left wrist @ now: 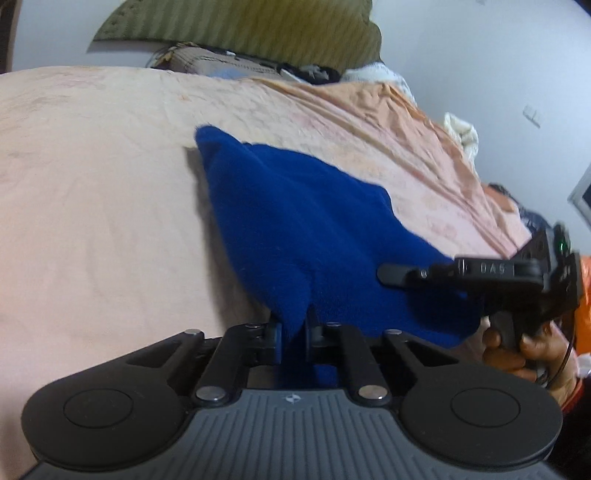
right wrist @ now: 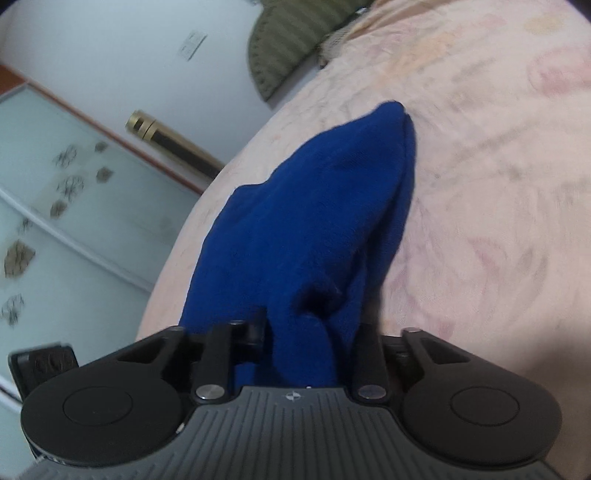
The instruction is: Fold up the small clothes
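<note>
A deep blue fleece garment (left wrist: 295, 221) lies bunched on the peach bed sheet (left wrist: 92, 184), one end raised off the bed. My left gripper (left wrist: 293, 332) is shut on a fold at its near edge. In the left wrist view my right gripper (left wrist: 391, 275) reaches in from the right, side-on at the garment's right edge, with a person's hand (left wrist: 517, 350) on its handle. In the right wrist view the garment (right wrist: 314, 221) tapers away over the sheet (right wrist: 480, 184). A thick bunch of it fills my right gripper (right wrist: 306, 332), whose jaws are closed on the cloth.
A green striped pillow (left wrist: 240, 29) and a pile of other laundry (left wrist: 229, 64) sit at the head of the bed. A crumpled white cloth (left wrist: 461, 133) lies at the far right edge. Beside the bed stand a frosted glass door (right wrist: 74, 203) and a brass-coloured cylinder (right wrist: 170, 147).
</note>
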Motion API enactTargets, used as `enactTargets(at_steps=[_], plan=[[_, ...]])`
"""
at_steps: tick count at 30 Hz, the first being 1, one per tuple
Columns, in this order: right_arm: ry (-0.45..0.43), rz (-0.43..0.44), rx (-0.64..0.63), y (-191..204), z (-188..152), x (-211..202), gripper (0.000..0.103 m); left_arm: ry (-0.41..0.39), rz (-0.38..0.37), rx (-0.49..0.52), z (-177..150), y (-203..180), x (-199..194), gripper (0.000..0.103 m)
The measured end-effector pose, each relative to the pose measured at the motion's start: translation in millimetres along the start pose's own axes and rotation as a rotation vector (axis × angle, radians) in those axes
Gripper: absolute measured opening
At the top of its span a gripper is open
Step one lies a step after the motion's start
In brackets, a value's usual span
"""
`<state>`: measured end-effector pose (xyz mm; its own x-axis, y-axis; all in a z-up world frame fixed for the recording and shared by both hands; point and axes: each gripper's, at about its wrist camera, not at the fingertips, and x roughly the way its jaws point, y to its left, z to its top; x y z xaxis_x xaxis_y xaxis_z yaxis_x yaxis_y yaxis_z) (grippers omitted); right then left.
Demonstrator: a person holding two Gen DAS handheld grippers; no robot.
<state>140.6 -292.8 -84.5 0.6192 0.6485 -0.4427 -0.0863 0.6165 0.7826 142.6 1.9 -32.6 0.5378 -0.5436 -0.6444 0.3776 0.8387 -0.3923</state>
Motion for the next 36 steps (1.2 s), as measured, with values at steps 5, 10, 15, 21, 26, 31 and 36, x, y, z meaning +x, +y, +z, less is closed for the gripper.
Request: enactTargets(at_steps=[5, 10, 15, 21, 26, 31, 36], plan=[[-0.024, 0.002, 0.018, 17.6, -17.9, -1.7, 0.024, -0.015, 0.058, 0.028, -2.4, 2.1, -12.5, 0.009], [-0.037, -0.052, 0.017, 17.4, -24.7, 0.9, 0.028, 0.009, 0.129, 0.079, -8.0, -9.9, -8.6, 0.01], [-0.046, -0.073, 0.008, 19.1, -31.9, -5.0, 0.033, 0.011, 0.166, 0.112, -14.1, -15.5, -9.7, 0.012], [-0.064, -0.09, -0.006, 20.2, -47.9, -18.7, 0.034, 0.017, 0.179, 0.117, -17.4, -16.4, -11.0, 0.014], [-0.088, -0.124, -0.042, 24.3, -59.0, -30.1, 0.03, 0.018, 0.193, 0.127, -21.8, -19.7, -11.8, 0.015], [-0.097, -0.191, -0.098, 34.6, -63.6, -33.3, 0.016, 0.034, 0.21, 0.152, -24.0, -24.3, -14.8, 0.013], [-0.132, -0.23, -0.135, 47.6, -67.6, -39.1, 0.017, 0.021, 0.231, 0.19, -28.4, -29.6, -23.6, 0.012]])
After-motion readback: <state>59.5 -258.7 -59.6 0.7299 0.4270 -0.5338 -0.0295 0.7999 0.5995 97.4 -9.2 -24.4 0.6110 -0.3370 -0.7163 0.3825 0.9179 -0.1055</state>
